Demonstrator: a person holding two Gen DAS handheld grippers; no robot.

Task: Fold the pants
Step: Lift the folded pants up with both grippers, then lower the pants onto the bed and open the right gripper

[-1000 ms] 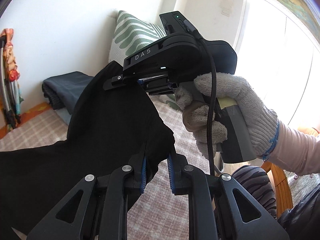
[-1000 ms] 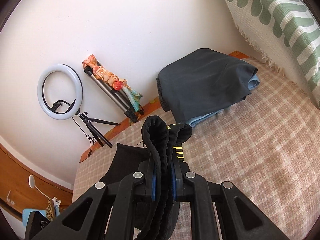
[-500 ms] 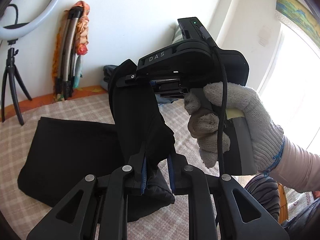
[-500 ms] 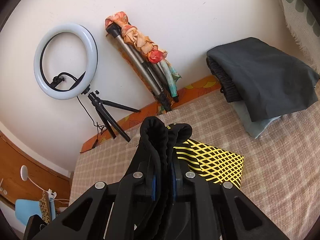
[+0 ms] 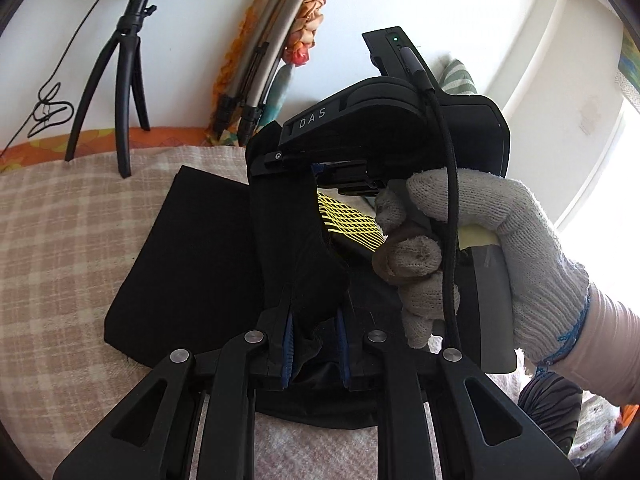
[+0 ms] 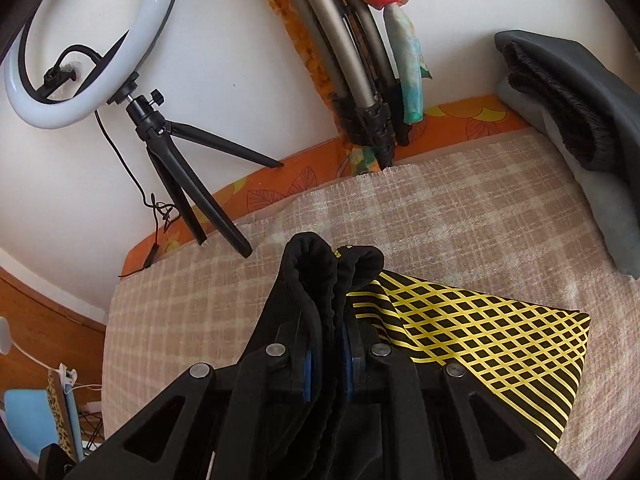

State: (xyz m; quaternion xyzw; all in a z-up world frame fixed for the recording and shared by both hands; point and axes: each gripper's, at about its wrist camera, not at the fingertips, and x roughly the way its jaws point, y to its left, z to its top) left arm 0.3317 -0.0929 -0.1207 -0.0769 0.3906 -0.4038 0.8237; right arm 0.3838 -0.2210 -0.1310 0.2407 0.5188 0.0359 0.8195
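The black pants [image 5: 188, 256] lie partly folded on the checked bed cover [image 5: 60, 240], with a yellow lattice panel [image 6: 480, 336] showing. My left gripper [image 5: 314, 330] is shut on a bunched black edge of the pants. My right gripper [image 6: 326, 354] is shut on the black elastic waistband [image 6: 320, 276], which sticks up between its fingers. In the left wrist view the right gripper [image 5: 304, 168] is held by a gloved hand just above and ahead, with a taut strip of pants running between the two grippers.
A ring light on a small black tripod [image 6: 168, 136] and a folded tripod wrapped in colourful cloth [image 6: 360, 80] stand against the white wall. A folded dark grey garment pile [image 6: 580, 120] sits at the bed's far right. A striped cushion [image 5: 458, 78] is behind.
Both grippers have swung left and down toward the bed with the pants held. The folded pants and yellow panel now lie spread below; the ring light and tripods have come closer.
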